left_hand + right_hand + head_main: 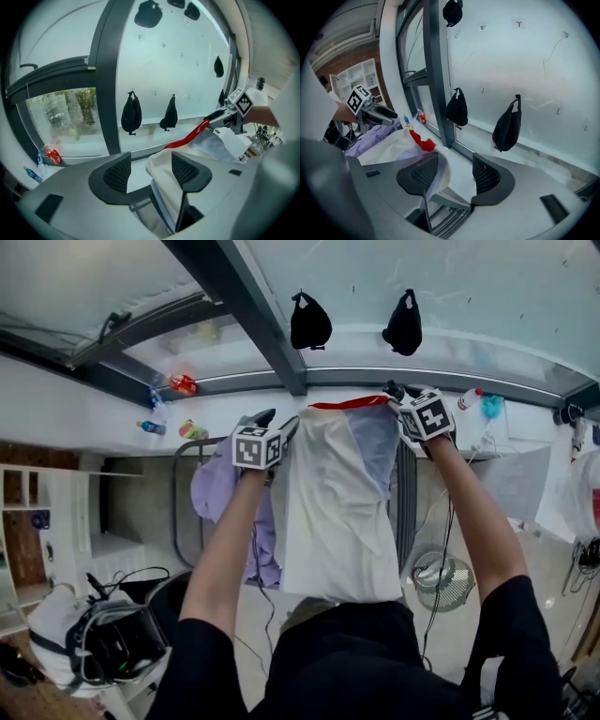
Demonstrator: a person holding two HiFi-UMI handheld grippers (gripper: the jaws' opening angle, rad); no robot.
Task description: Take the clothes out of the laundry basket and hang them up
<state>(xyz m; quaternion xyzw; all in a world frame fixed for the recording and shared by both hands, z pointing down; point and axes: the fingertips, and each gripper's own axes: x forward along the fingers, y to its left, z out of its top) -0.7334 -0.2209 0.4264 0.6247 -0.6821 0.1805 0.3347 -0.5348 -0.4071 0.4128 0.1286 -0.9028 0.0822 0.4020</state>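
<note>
Up at the window (469,287), your left tongs (151,171) and right tongs (457,173) both stand released, the white garment (333,512) lying loose between each pair. It seems hung by its red strip (349,402); next, back out without snagging cloth. What carries that strip is hidden; no laundry basket shows.

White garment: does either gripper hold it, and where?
Neither: left gripper and right gripper are open, with the white garment loose between their jaws at its top edge.
</note>
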